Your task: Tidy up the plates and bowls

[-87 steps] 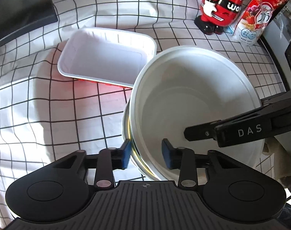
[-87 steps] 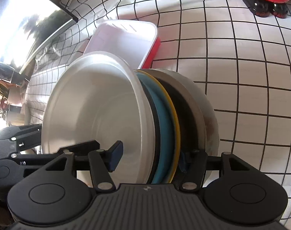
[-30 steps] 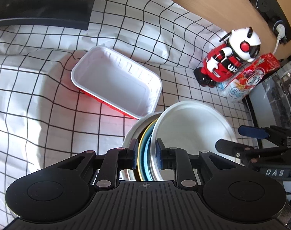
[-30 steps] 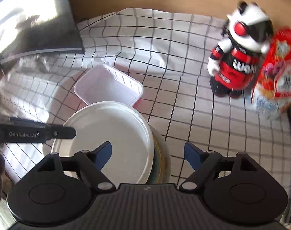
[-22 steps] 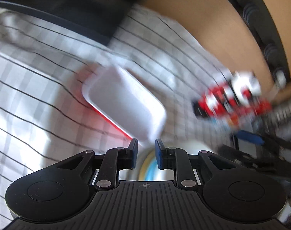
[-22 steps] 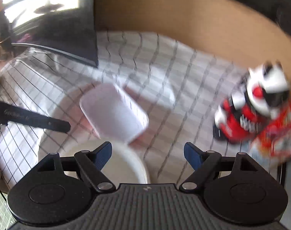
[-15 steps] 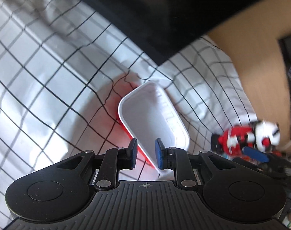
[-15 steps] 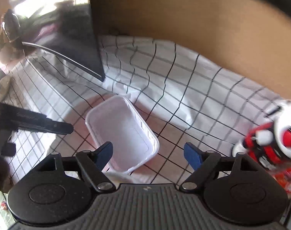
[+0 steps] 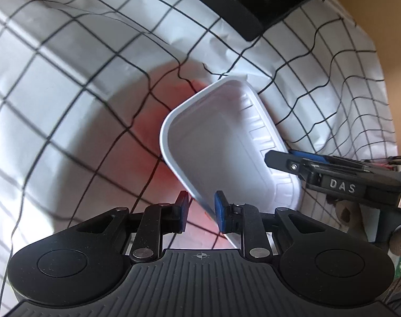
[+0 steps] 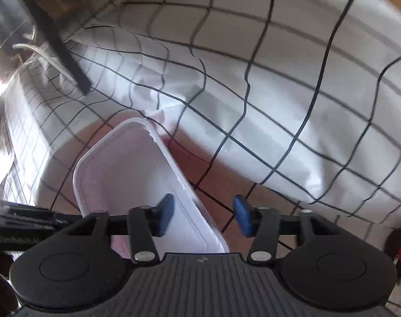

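While both claws straddle the tray's opposite long rims:
Left gripper [image 9: 200, 211]: ribbed black body, blue pads a narrow gap apart, rim between them, pads not pressing.
Right gripper [image 10: 204, 218]: jaws just been closing, blue pads not yet touching the rim between them.
Tray [image 9: 226, 148]: white, rectangular, rounded corners, ribbed inner wall, red underside glow.
Tablecloth [image 9: 68, 79]: wrinkled white, black grid; tray rests on it.
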Available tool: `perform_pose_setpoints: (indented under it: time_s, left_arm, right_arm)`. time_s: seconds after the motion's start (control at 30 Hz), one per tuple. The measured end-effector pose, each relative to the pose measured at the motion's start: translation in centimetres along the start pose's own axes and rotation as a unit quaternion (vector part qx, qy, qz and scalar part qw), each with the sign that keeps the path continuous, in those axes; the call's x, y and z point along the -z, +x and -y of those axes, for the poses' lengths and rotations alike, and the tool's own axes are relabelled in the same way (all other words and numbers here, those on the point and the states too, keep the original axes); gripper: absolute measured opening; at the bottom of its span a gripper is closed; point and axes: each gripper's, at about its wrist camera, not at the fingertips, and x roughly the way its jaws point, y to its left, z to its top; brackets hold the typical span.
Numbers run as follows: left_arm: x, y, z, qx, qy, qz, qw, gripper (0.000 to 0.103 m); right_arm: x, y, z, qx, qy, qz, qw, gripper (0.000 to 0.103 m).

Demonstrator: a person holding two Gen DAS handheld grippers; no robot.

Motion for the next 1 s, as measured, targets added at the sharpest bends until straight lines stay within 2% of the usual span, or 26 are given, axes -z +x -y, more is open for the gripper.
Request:
perform_pose_setpoints:
  time_s: [0.03,0.17,0.3,0.43,0.63,0.87,0.93,1.0]
  left_arm:
    - [-0.1,0.3,0.2,-0.001,0.005,0.002,1.0,0.024]
    - [-0.3,-0.2,2.1,-0.003,0.044,0.024,0.9987,0.025]
    - [-0.1,-3.1,5.1,0.041,0.081,0.047,0.9947,0.023]
    - [0.7,-6.8,9.5,0.057,0.143,0.083,0.9846,0.023]
    - [2.9,-12.4,14.3,0.069,0.207,0.116,0.969,0.023]
    - [6.9,-16.0,13.9,0.042,0.266,0.109,0.957,0.023]
    - [8.5,-16.1,13.5,0.034,0.282,0.106,0.9528,0.023]
    - [9.9,-15.5,12.8,0.033,0.293,0.085,0.9519,0.023]
  right_arm:
    - [0.1,-0.1,0.1,-0.005,0.005,-0.002,1.0,0.027]
    - [1.2,-3.5,0.6,-0.009,0.027,0.035,0.999,0.026]
    - [2.9,-9.6,1.3,-0.004,0.046,0.097,0.994,0.026]
    - [5.2,-16.1,1.6,0.004,0.077,0.157,0.985,0.026]
    - [10.0,-22.8,-0.2,-0.011,0.096,0.206,0.974,0.026]
    - [17.1,-24.1,-4.0,-0.044,0.1,0.216,0.97,0.027]
    - [19.4,-23.2,-4.7,-0.036,0.1,0.224,0.969,0.027]
    - [21.4,-21.6,-5.1,-0.018,0.107,0.22,0.969,0.028]
